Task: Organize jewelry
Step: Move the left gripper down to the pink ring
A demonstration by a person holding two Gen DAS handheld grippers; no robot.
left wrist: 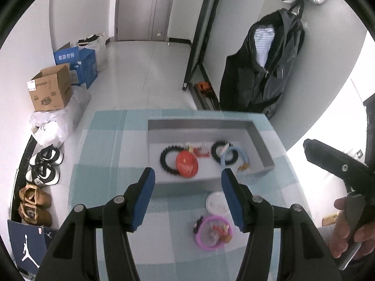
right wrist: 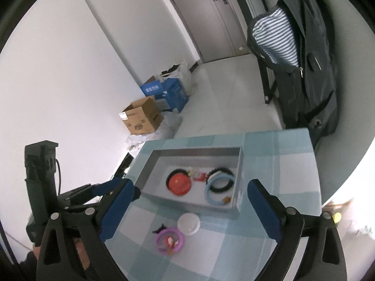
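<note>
Jewelry split between two spots on the checked table (left wrist: pixel 112 154). In the grey tray (left wrist: pixel 260 138): black bead bracelet (left wrist: pixel 165 161), red round disc (left wrist: pixel 186 164), second black bracelet (left wrist: pixel 216 148), pale blue bracelet (left wrist: pixel 234 155). In front of the tray, on the cloth: white round lid (left wrist: pixel 216 203) and, just nearer, pink ring (left wrist: pixel 214 233) around small red and orange pieces. Left gripper (left wrist: pixel 187 197) partly spread, nothing between the blue pads. Right gripper (right wrist: pixel 191 207) spread wide, empty, above the lid and pink ring.
</note>
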